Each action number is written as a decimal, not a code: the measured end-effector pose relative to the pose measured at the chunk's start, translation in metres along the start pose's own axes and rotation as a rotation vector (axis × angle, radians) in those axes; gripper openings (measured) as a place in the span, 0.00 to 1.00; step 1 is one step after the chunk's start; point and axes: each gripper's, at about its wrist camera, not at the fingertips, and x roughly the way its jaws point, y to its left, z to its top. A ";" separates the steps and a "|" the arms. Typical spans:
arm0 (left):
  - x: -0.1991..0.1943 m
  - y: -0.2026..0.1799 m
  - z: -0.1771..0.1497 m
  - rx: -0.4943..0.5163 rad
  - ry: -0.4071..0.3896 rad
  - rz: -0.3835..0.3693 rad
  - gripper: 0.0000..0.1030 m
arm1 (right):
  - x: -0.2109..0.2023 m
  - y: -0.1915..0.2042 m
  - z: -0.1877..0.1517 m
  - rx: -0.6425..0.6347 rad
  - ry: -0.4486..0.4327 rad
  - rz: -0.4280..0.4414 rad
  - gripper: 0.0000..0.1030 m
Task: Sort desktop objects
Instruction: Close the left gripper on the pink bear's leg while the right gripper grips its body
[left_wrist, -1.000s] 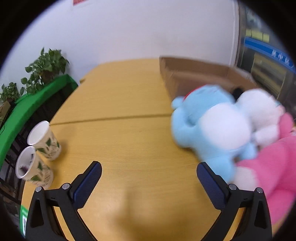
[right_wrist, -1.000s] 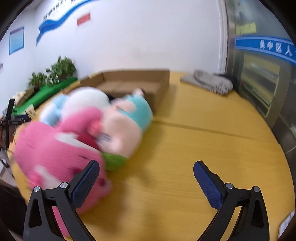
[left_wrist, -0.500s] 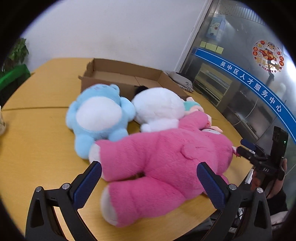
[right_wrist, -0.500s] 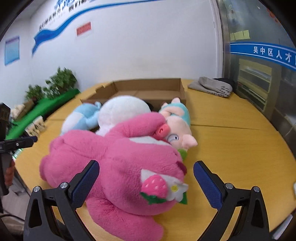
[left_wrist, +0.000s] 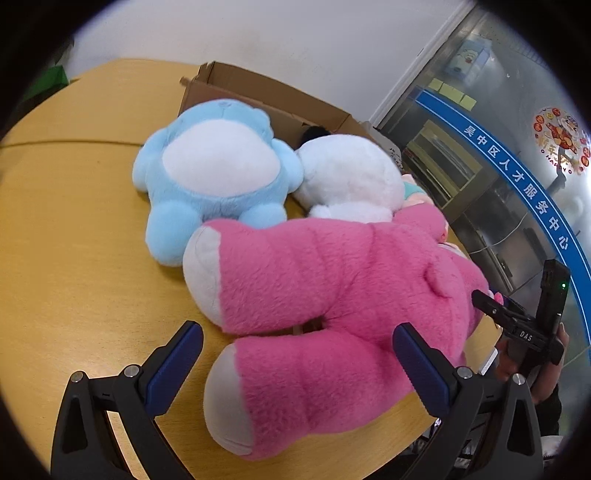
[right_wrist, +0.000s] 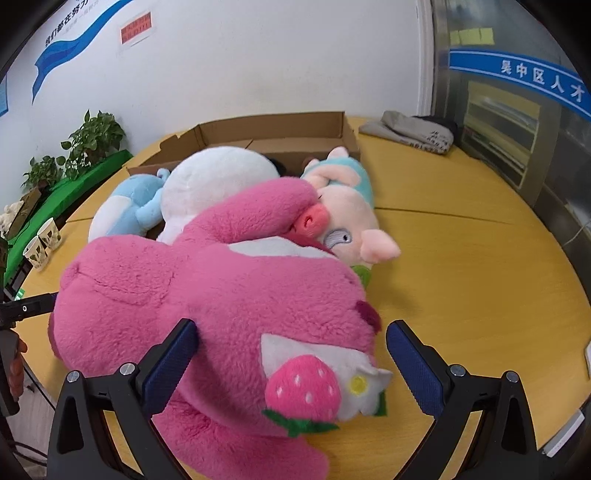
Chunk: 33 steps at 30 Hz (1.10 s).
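Both tongs have been brought closer to the pink bear (right_wrist: 207, 295), which lies at the bench's (right_wrist: 480, 277) near edge. Left tongs (left_wrist: 295, 354) are spread around a leg, right tongs (right_wrist: 291, 354) spread around its head, presumably for a two-handed lift into the box (right_wrist: 280, 136).

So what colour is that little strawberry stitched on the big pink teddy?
Pink with white seed dots and green leaves: the strawberry on the pink teddy shows best in the right wrist view.

Left claw (left_wrist: 293, 356) black frame, blue pads (left_wrist: 175, 365), silver screws, right claw (right_wrist: 291, 354) identical
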 end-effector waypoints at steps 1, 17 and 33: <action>0.003 0.003 -0.001 -0.008 0.010 -0.008 0.99 | 0.005 -0.001 0.001 0.003 0.012 0.010 1.00; 0.017 0.013 -0.019 -0.051 0.077 -0.122 0.84 | 0.011 -0.008 -0.011 0.083 0.021 0.062 1.00; -0.011 0.011 -0.021 -0.016 0.041 -0.100 0.45 | -0.006 -0.005 -0.019 0.088 -0.018 0.134 0.70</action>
